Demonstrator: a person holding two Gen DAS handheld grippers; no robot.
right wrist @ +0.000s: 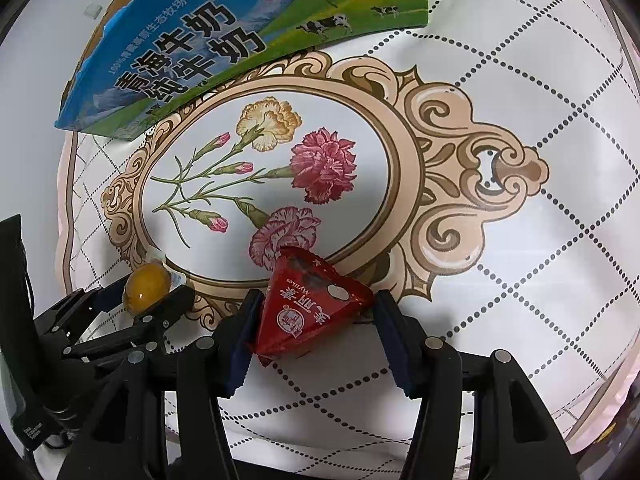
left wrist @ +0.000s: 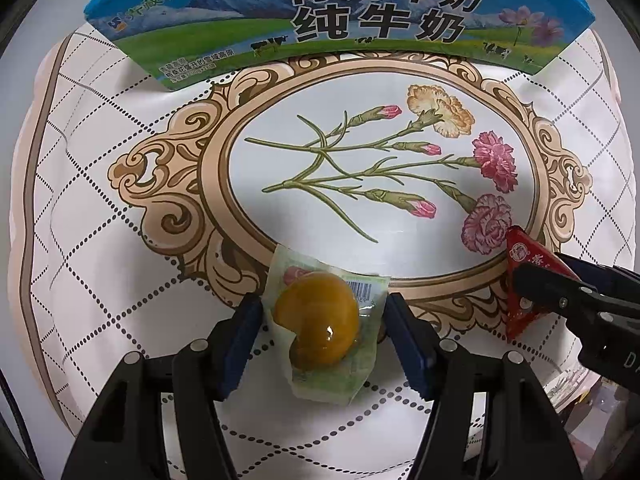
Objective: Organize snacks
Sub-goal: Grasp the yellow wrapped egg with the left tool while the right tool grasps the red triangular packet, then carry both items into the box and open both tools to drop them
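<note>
Orange jelly-looking snack in a clear wrapper (left wrist: 318,320) sits between the blue pads of my left claw (left wrist: 324,320), jaws partway closed and pressing its crinkled edges from both sides. Wrapper has a barcode and a pinkish printed patch, but the text on it is too small and warped for me to read. In the right wrist view the same snack (right wrist: 147,287) is half hidden behind the left claw's black fingers (right wrist: 176,300), so only the orange dome shows.

Moving right: my right claw (right wrist: 312,312) is clamped on a red pyramid-shaped packet (right wrist: 312,308), jaws narrowed onto its two side corners. It reads "Mylikes" upside down plus Chinese characters and a round logo. From the left camera only a sliver of that red packet (left wrist: 520,256) pokes past the right claw's arm.

Both snacks hang over a white quilted cloth (left wrist: 100,280) with a dotted diamond pattern and a carnation print in a beige frame. At the far edge stands a blue and green milk carton (left wrist: 320,12), printed 青海牛奶 纯牛奶, with cows and mountains; its top is cut off by the frame.
</note>
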